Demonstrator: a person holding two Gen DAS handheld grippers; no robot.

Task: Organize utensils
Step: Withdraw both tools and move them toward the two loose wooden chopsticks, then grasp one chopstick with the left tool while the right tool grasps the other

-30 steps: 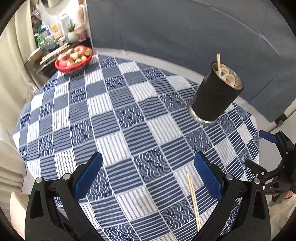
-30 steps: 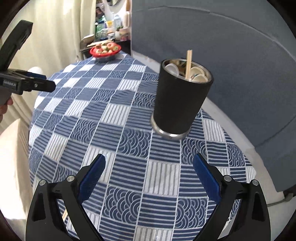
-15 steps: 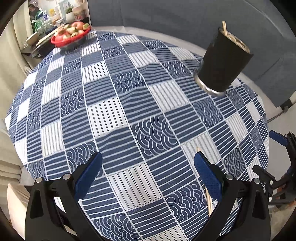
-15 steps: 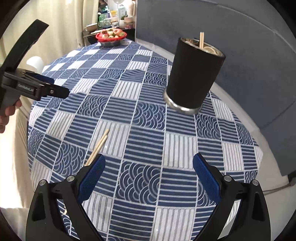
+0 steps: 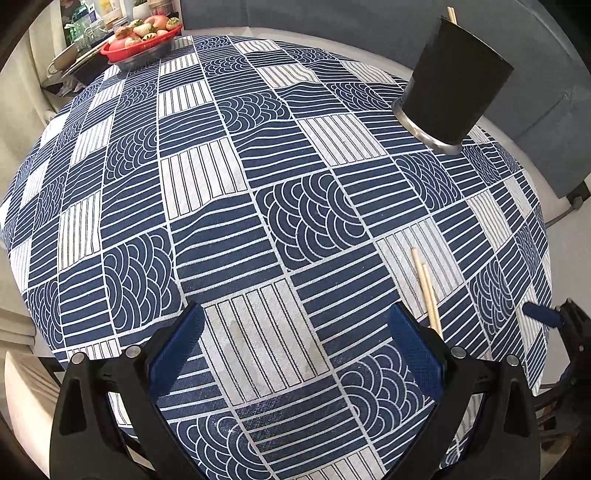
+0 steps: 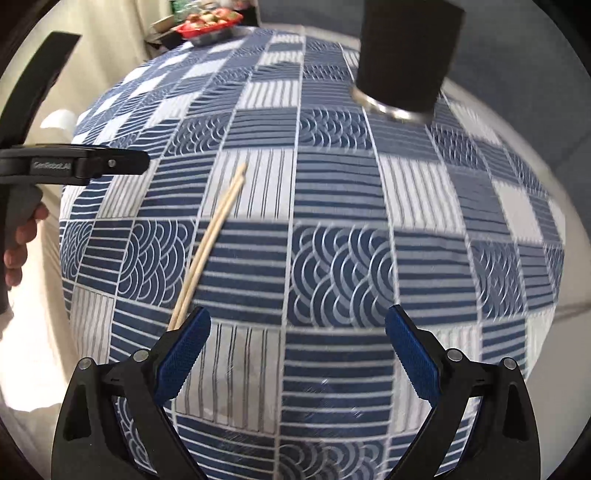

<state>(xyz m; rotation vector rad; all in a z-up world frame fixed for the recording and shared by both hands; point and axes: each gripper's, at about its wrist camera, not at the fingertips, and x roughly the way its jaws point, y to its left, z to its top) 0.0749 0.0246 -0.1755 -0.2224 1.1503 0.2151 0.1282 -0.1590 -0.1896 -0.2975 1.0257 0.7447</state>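
While one chopstick tip (image 5: 451,15) already pokes up from the black holder (image 5: 455,79), a loose pair of chopsticks (image 6: 207,243) lies flat on the table (image 5: 258,206) — so the sorting looks partly done, with at least this pair left to gather. What else the holder contains cannot be told from these views, since its mouth is out of sight.

The pair is pale wood, thin and straight, the two sticks side by side and touching along most of their length, ends nearly even. They rest on the blue-and-white checked cloth toward the near edge of the table, well apart from the holder, which stands upright by the far edge. A red fruit bowl (image 5: 142,38) sits at the far left edge.

Both claws are spread wide and carry nothing. The left gripper (image 5: 295,354) hovers over the near edge with the sticks just beside its right finger; the right gripper (image 6: 297,350) has them running under its left finger — neither is touching them, as far as I can judge.
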